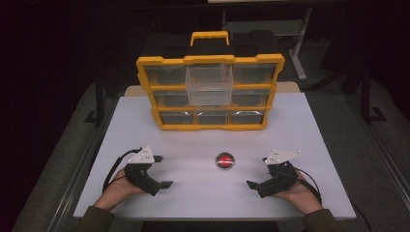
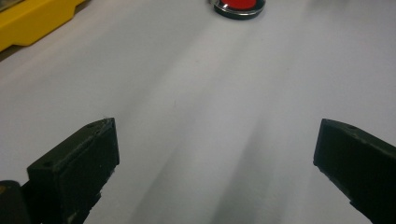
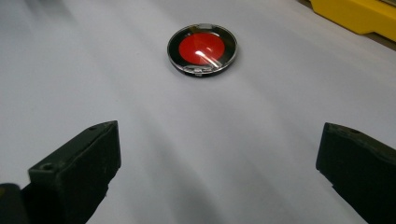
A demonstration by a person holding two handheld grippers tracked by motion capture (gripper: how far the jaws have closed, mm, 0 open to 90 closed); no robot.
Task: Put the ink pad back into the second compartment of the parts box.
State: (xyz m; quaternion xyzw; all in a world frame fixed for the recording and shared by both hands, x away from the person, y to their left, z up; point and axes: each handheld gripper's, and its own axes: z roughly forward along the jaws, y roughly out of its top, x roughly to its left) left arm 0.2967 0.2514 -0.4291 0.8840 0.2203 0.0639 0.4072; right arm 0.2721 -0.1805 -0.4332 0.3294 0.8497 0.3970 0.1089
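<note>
A round red compact with a black rim and clear lid (image 1: pixel 225 161) lies flat on the white table (image 1: pixel 203 140), between the two grippers; the compact (image 3: pixel 202 49) sits ahead of the right gripper's jaws, and the compact's near edge (image 2: pixel 239 6) peeks in at the top of the left gripper view. My left gripper (image 1: pixel 161 171) rests open at the front left, nothing between its jaws. My right gripper (image 1: pixel 257 171) rests open at the front right, equally empty. A yellow organiser case (image 1: pixel 211 92) with clear drawers stands upright at the back; its top middle drawer (image 1: pixel 209 85) is pulled out.
The organiser's yellow base corner (image 2: pixel 32 21) lies to the left gripper's far left, and the same base's other end (image 3: pixel 355 14) to the right gripper's far right. Bare white tabletop lies around the compact. Dark floor and a chair stand beyond the table.
</note>
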